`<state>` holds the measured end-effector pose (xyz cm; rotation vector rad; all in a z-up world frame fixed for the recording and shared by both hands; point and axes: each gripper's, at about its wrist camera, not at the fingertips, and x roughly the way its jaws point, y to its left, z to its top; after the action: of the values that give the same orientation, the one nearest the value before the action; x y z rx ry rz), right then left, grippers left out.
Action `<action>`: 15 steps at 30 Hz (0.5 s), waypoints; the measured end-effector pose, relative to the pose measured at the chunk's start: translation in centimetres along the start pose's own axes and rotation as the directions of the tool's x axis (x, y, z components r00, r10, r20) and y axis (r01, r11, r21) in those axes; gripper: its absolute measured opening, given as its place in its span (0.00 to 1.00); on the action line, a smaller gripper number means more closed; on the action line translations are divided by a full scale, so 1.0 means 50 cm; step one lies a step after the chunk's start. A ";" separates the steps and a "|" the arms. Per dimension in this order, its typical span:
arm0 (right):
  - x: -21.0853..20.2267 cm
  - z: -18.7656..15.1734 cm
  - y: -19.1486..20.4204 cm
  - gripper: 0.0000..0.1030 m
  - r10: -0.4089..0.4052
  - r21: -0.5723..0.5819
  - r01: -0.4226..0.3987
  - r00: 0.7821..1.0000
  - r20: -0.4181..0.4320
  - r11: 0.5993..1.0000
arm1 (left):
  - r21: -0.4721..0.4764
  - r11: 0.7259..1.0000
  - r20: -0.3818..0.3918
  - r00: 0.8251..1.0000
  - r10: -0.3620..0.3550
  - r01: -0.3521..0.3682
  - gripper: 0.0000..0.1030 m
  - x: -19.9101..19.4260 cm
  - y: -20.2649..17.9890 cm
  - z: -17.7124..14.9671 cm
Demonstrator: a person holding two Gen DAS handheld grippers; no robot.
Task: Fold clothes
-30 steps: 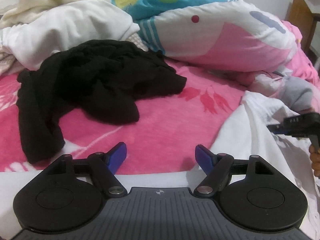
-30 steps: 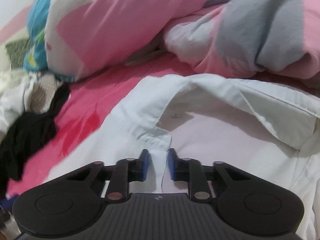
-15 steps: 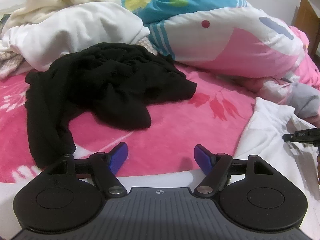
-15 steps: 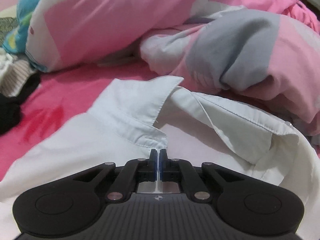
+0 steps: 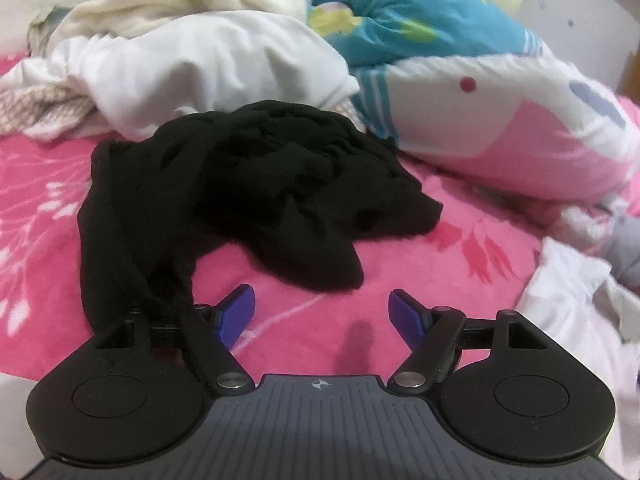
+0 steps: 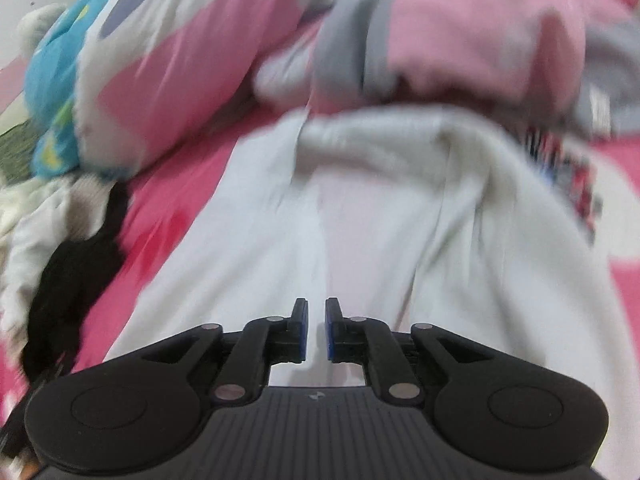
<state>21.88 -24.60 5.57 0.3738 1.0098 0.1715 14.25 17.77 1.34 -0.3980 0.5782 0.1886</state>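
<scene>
A white collared shirt point(image 6: 360, 216) lies spread on the pink bedsheet point(image 5: 420, 272), its crumpled collar end far from me. Over the shirt's near part hovers my right gripper point(image 6: 316, 320), its blue pads a narrow gap apart, open with nothing pinched. The shirt's edge point(image 5: 568, 300) also shows at the right of the left wrist view. A crumpled black garment point(image 5: 256, 200) lies ahead of my left gripper point(image 5: 322, 316), which is wide open and empty above the sheet. The black garment's trailing end reaches the left finger point(image 5: 236, 316). The right wrist view is motion-blurred.
A pink, white, grey and blue quilt point(image 5: 500, 120) is bunched along the far side point(image 6: 440, 40). A pile of white and cream clothes point(image 5: 200, 52) sits at the back left. The black garment point(image 6: 68, 280) lies left of the shirt.
My right gripper was shut on the shirt just below the collar; it has let go and drawn back, so the collar now lies farther off. The left gripper has moved closer to the black garment.
</scene>
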 end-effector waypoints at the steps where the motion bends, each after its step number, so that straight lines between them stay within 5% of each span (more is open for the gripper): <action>1: -0.007 -0.017 0.001 0.21 0.006 -0.006 -0.006 1.000 -0.014 1.000 | -0.011 1.000 0.003 1.000 0.000 0.000 0.73 0.001 0.004 0.002; 12: -0.069 -0.176 -0.008 0.24 0.031 -0.023 -0.034 0.993 -0.117 0.999 | -0.076 0.997 0.026 1.000 0.017 -0.015 0.74 0.008 0.031 0.017; 15: -0.087 -0.198 -0.006 0.01 0.007 -0.075 -0.013 0.996 -0.084 0.997 | -0.068 0.997 0.029 0.999 0.022 -0.020 0.74 0.009 0.032 0.016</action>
<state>11.14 -24.01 4.20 0.3046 1.0812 0.2352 14.57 19.57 1.20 -0.4545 0.5475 0.2349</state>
